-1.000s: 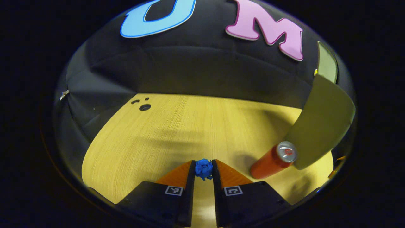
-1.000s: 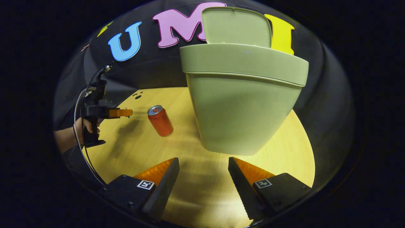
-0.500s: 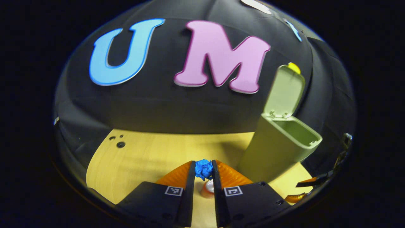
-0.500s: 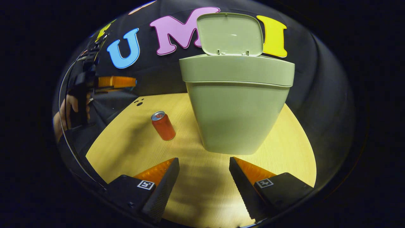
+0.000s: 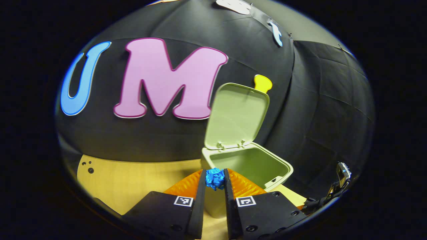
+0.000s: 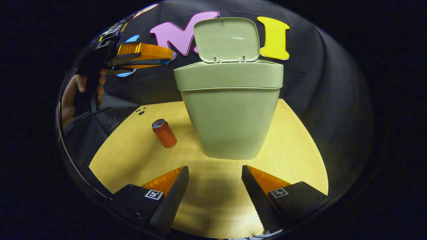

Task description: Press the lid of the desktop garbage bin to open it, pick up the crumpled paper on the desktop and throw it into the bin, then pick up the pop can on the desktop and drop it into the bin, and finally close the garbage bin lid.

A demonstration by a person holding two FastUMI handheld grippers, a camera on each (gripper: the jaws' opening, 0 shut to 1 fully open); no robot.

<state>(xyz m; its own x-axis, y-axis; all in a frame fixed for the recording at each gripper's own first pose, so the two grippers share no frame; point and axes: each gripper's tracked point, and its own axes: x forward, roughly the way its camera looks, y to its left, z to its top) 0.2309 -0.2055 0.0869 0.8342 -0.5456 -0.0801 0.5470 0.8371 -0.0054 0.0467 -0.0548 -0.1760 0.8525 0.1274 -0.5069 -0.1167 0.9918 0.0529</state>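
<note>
Crumpled paper [image 5: 215,178], a small blue ball, sits squeezed between the two fingers of the left gripper [image 5: 214,180]. Both fingers press on it from the sides, so it is held tight. In the left gripper view the paper is up in the air, close to the near edge of the garbage bin [image 5: 247,166]. The lid [image 5: 237,115] stands straight up, so the bin is open and its inside looks bare. From the right gripper view, the left gripper [image 6: 166,56] is held high, just to the side of the bin's top, with a hand [image 6: 71,96] behind it. I think the paper is very light and soft. It squashes easily and will not break, so a squeeze across its middle is enough. It may stick a little to the fingers when they let go. I think it needs to go a bit more over the hole first. The right gripper [image 6: 215,190] has its fingers spread wide apart with nothing in them, low above the table [image 6: 300,146]. The pop can [image 6: 164,133] stands on the table near the bin. It looks smooth, hard and round, so it could slip. Its sides in the middle look like the best place to grab.
</note>
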